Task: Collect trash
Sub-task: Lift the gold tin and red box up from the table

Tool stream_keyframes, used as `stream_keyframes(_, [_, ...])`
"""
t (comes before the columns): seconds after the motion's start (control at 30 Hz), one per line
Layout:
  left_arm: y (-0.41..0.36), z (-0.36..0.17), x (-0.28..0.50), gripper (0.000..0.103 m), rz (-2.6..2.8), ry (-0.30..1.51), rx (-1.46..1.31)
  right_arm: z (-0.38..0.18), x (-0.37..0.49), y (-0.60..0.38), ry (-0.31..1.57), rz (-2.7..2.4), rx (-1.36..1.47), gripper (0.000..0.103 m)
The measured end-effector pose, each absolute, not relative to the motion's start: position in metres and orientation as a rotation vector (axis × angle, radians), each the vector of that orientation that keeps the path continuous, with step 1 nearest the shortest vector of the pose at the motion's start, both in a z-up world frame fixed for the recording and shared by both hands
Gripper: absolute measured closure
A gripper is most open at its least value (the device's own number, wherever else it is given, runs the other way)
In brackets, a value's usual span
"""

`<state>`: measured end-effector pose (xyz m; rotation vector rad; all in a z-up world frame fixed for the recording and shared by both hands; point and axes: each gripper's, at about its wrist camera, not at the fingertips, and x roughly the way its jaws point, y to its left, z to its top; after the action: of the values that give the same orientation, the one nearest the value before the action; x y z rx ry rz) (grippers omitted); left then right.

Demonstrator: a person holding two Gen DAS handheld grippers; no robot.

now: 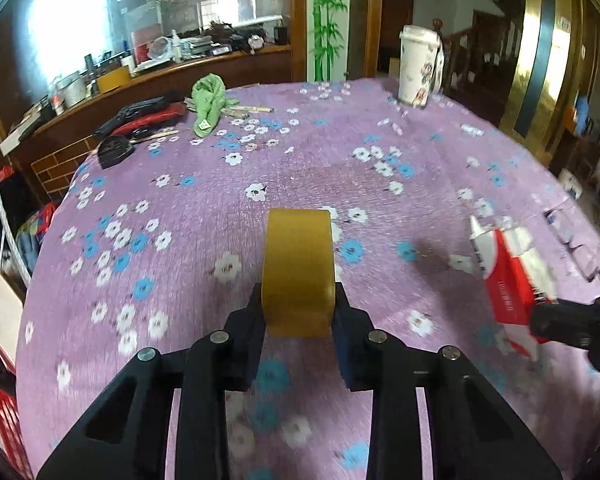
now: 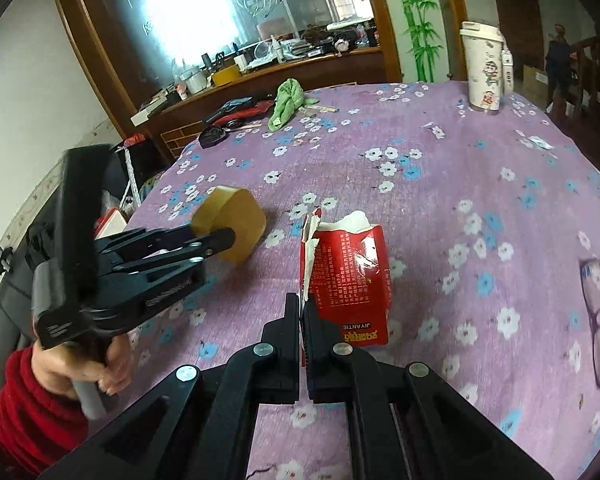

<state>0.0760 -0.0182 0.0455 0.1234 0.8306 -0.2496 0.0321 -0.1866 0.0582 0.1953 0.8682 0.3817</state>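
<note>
Trash is half gathered: your left tongs (image 1: 298, 312) clamp the yellow-brown tape roll (image 1: 298, 272), your right tongs (image 2: 302, 320) pinch the torn red paper carton (image 2: 346, 276) beside it; neither is binned yet.

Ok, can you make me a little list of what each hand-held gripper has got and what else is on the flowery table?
left hand-held gripper: closed on the yellow tape roll, one finger on each flat side
right hand-held gripper: shut on a torn edge of the red tissue pack
table: purple cloth with white and blue flowers
far side: green cloth, white cartoon cup
person: hand in a red sleeve holds the left handle
</note>
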Motion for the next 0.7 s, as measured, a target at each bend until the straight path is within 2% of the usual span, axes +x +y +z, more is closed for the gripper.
stream_keyframes(0.37, [0.011, 0.058, -0.025, 0.074, -0.139, 0.718, 0.058, 0.047, -0.009, -0.148, 0.796, 0.334, 0.165, 0.101])
stream_keyframes(0.7, [0.041, 0.05, -0.057, 0.074, -0.097, 0.705, -0.003, 0.049, -0.025, -0.122, 0.782, 0.334, 0.064, 0.101])
